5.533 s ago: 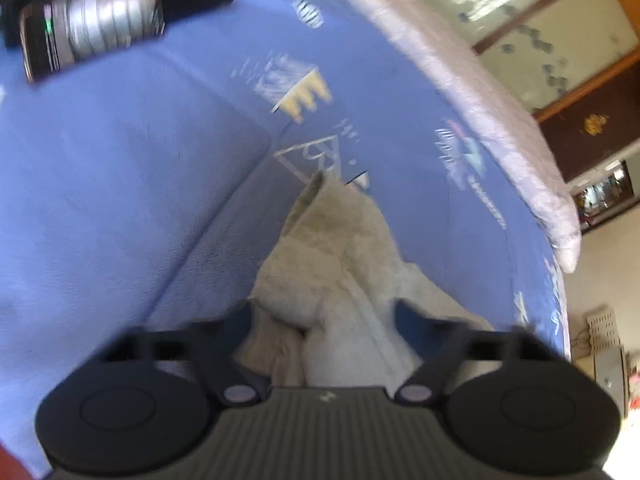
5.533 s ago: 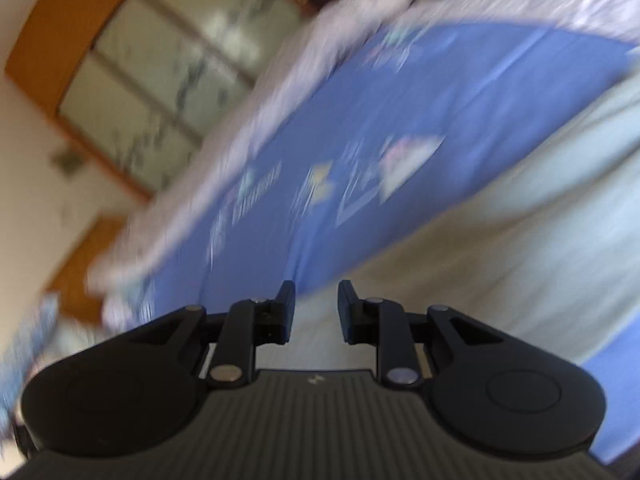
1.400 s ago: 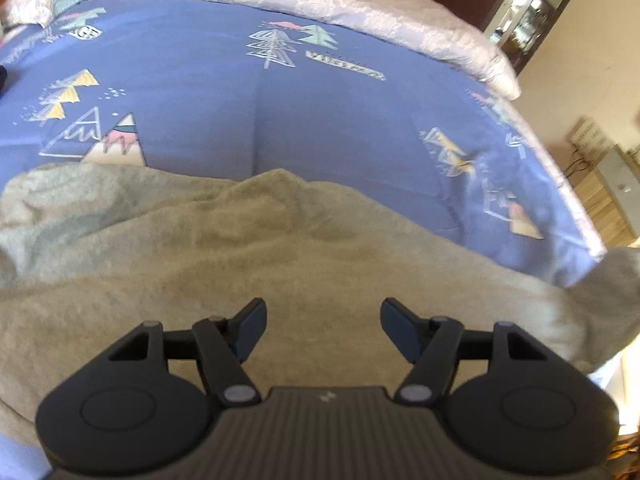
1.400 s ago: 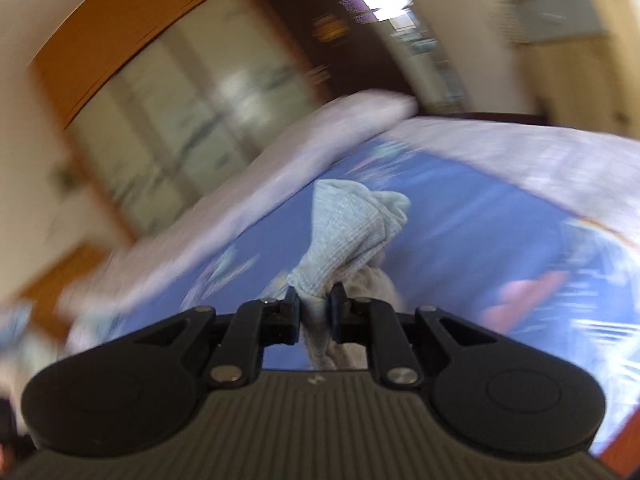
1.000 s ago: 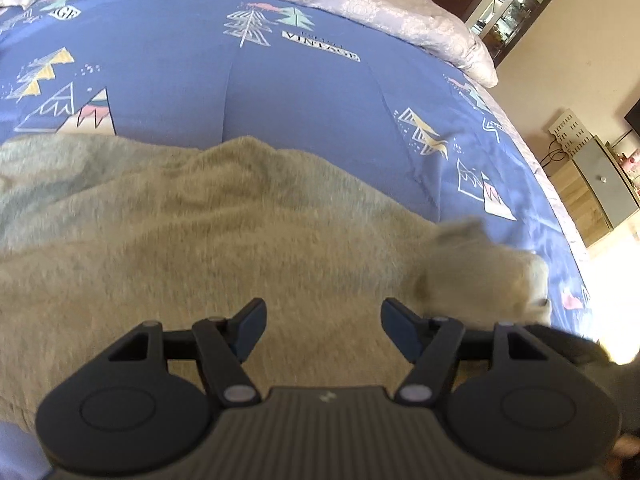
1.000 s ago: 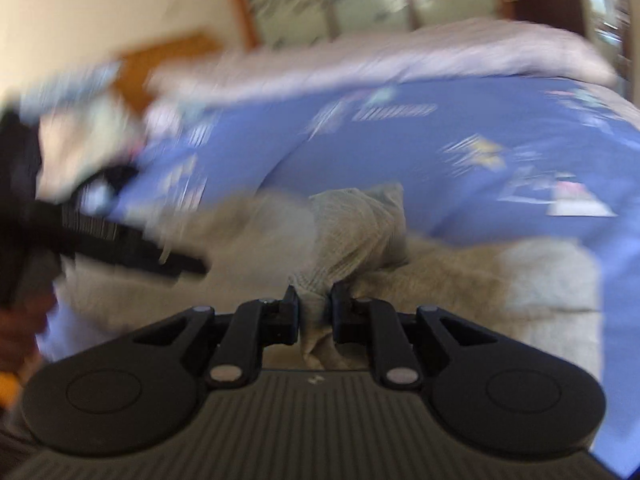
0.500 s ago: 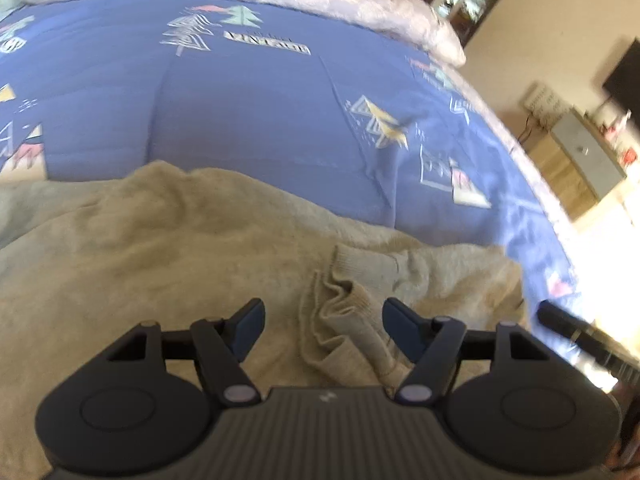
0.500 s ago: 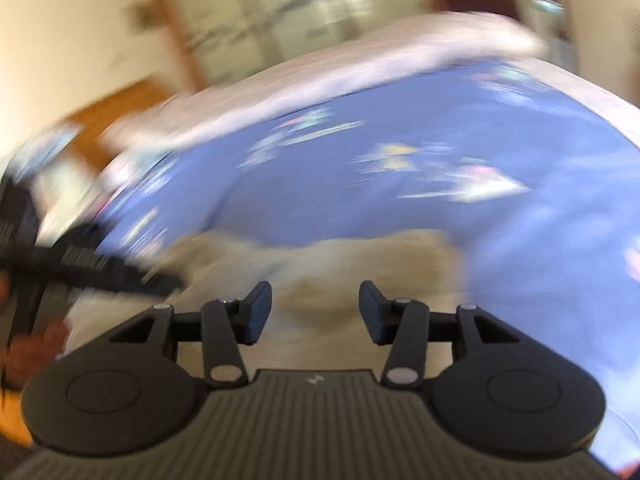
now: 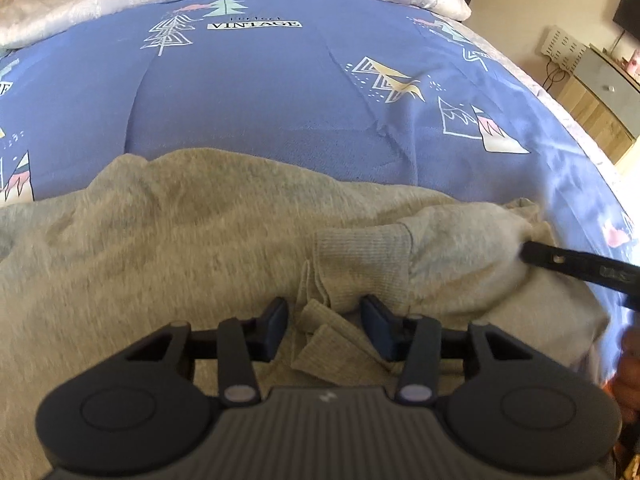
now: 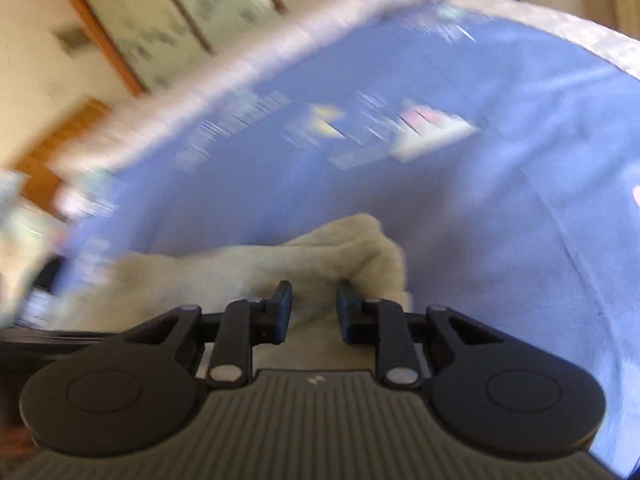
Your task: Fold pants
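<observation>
We start on the left side. Our left gripper (image 9: 324, 322) points down at the pants (image 9: 180, 240), which lie spread across the blue blanket (image 9: 260, 100) on the bed. The big flat part of the pants stretches away to the left of this gripper, so it has room to be folded.

Right between the left fingers sits the ribbed cuff (image 9: 360, 264) of one leg. The cuff is bunched up in little folds there. The jaws are closing around it, but we see a gap on each side, so the pads do not press it yet. We think this gripper goes for the cuff because it is a thick edge that is easy to grab.

A bit to the right of the left gripper, the same leg bulges up in a soft lump. The tip of our right gripper (image 9: 532, 254) pokes into that lump from the right edge of the left view. Beside it, low down, we see a bit of a hand (image 9: 630, 376).

In the right view things are blurry. Our right gripper (image 10: 314, 312) has a puffy bit of the pants (image 10: 344, 248) between and just ahead of its fingers. Its jaws are closing too, and a small gap shows between pads and cloth. Past it is only bare blue blanket (image 10: 500, 220).

We think both grippers want the leg end, one at each side, so the leg stays flat when lifted.
</observation>
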Action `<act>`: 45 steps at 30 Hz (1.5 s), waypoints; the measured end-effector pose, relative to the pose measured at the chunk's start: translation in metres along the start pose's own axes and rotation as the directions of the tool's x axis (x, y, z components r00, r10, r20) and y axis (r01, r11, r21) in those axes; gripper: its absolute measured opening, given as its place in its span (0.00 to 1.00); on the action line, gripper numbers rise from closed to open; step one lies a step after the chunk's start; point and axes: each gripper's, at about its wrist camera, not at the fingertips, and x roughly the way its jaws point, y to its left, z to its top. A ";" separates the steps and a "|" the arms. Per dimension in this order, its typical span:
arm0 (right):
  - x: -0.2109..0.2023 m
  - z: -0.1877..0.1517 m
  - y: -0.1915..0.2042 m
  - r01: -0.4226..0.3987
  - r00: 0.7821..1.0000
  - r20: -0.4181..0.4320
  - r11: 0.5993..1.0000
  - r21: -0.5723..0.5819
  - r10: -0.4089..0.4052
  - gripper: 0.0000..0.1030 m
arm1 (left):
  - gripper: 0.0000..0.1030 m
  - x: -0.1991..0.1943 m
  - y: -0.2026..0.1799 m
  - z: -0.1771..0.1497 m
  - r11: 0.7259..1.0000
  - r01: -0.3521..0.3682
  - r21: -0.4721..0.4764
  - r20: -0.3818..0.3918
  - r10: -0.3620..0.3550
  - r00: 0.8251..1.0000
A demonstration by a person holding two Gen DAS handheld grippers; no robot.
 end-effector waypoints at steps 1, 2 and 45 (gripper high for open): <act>0.003 0.000 -0.008 -0.023 1.000 0.009 0.999 0.046 0.022 0.16 | 0.44 -0.003 0.001 0.003 1.000 -0.004 0.001 -0.014 0.004 1.000; -0.001 0.004 -0.013 -0.048 0.999 0.004 0.994 0.099 0.048 0.16 | 0.43 -0.009 0.003 0.007 1.000 -0.008 -0.004 -0.026 0.008 1.000; -0.080 -0.076 -0.010 -0.046 0.998 -0.055 0.958 -0.282 0.031 0.10 | 0.07 0.071 -0.197 0.078 0.897 0.002 0.442 0.008 -0.006 1.000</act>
